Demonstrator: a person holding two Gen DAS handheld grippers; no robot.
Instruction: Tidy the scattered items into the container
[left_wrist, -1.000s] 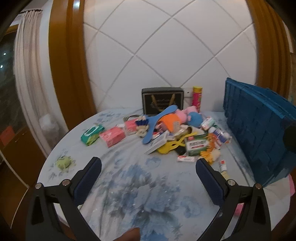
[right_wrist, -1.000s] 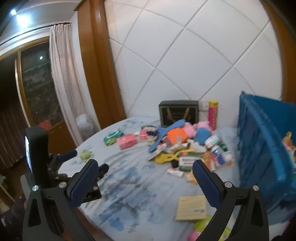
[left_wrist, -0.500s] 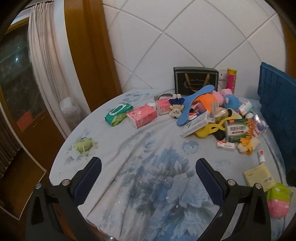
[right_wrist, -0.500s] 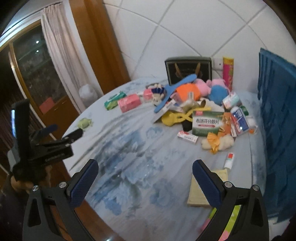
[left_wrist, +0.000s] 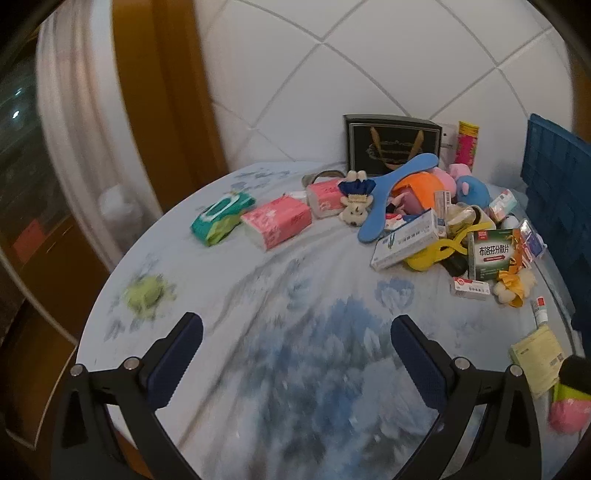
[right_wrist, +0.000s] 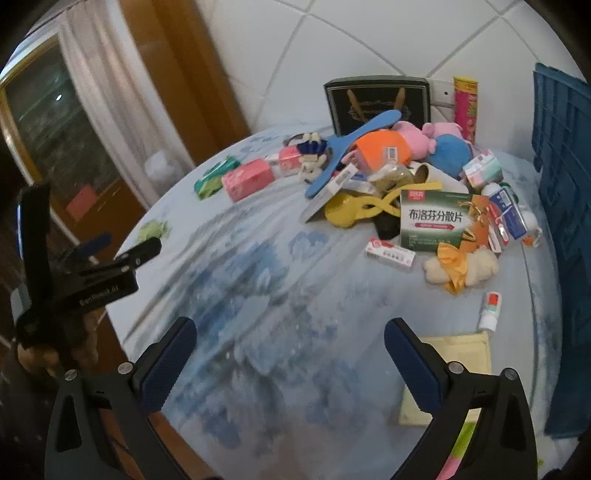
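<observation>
Many items (right_wrist: 406, 192) beyond right tool (right_wrist: 290, 352)

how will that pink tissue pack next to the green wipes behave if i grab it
The pink tissue pack is probably light and soft: a plastic-wrapped block whose corners look rounded, so it may squash between the jaws. The film looks glossy, so possibly a bit slippery. It lies flat on the tablecloth, so it is unlikely to roll or tip.
</observation>
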